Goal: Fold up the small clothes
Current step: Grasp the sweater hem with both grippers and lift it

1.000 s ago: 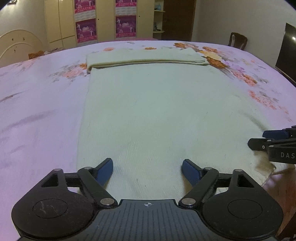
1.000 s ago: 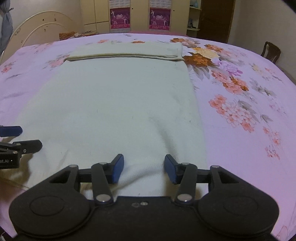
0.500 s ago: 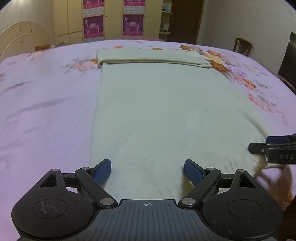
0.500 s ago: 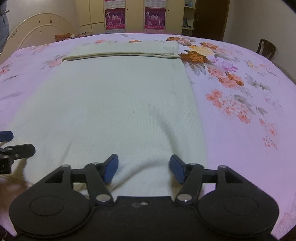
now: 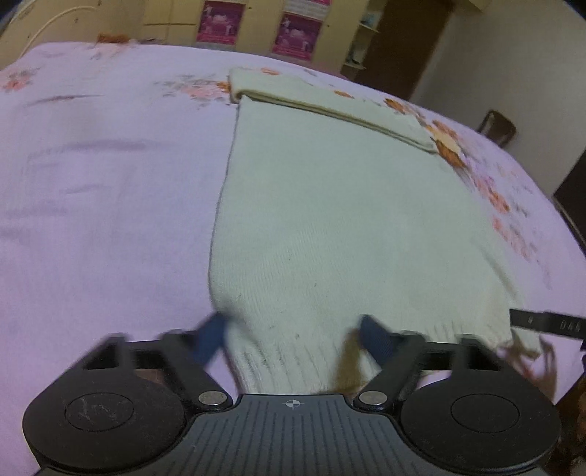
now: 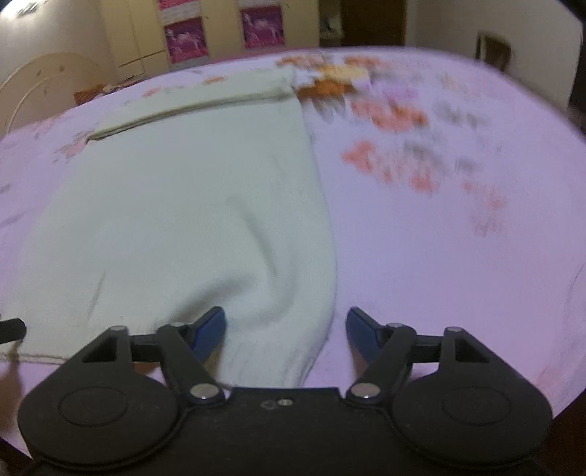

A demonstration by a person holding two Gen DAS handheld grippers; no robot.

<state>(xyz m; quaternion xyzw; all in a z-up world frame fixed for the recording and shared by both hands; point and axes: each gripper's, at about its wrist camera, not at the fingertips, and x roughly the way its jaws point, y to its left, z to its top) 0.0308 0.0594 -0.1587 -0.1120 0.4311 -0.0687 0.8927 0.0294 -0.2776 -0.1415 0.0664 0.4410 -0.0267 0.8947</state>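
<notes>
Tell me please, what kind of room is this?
Most likely a bedroom. A cream knitted garment lies on a wide bed with a pink floral sheet, a curved cream headboard stands at the far side, and a tall cream wardrobe lines the wall.

The right tongs point(image 6: 285, 331) are opening at six o'clock over the near right corner of the cream knit garment point(image 6: 183, 205), which lies between them on the floral bed point(image 6: 457, 256).
</notes>
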